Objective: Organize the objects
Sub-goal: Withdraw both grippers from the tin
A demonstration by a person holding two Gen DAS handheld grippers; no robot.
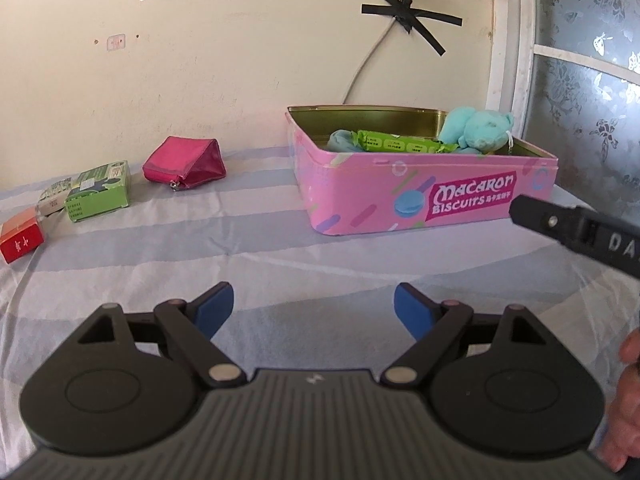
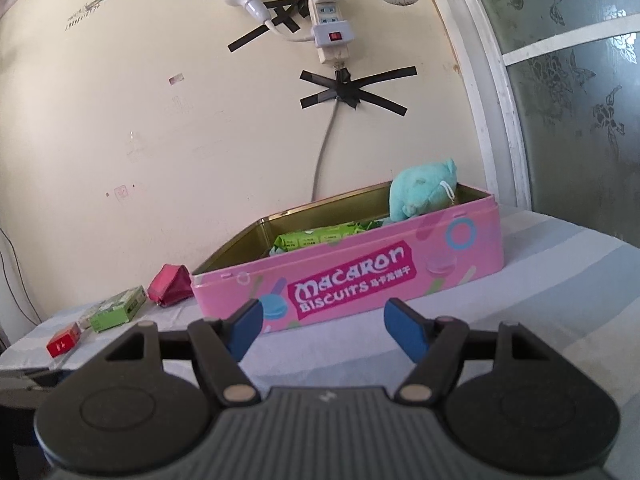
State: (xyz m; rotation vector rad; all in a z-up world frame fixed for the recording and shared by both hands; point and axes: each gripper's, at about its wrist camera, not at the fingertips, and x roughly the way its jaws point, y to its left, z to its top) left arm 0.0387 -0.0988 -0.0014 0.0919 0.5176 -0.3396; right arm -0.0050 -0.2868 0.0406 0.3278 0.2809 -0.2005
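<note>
An open pink Macaron Biscuits tin (image 1: 400, 184) (image 2: 360, 276) stands on the striped cloth. Inside it lie a teal plush toy (image 1: 478, 128) (image 2: 420, 196) and a green snack packet (image 1: 396, 143) (image 2: 316, 238). To its left sit a pink pouch (image 1: 184, 164) (image 2: 170, 280), a green box (image 1: 100, 192) (image 2: 116, 308) and a red box (image 1: 20, 236) (image 2: 63, 342). My left gripper (image 1: 314, 304) is open and empty, well in front of the tin. My right gripper (image 2: 324, 320) is open and empty, close before the tin's front wall; one of its fingers (image 1: 560, 228) shows in the left view.
A wall with a taped cable (image 1: 404, 16) and a power strip (image 2: 330, 20) stands behind the table. A frosted window (image 1: 592, 60) is at the right. The cloth-covered table edge falls away at the left (image 2: 24, 360).
</note>
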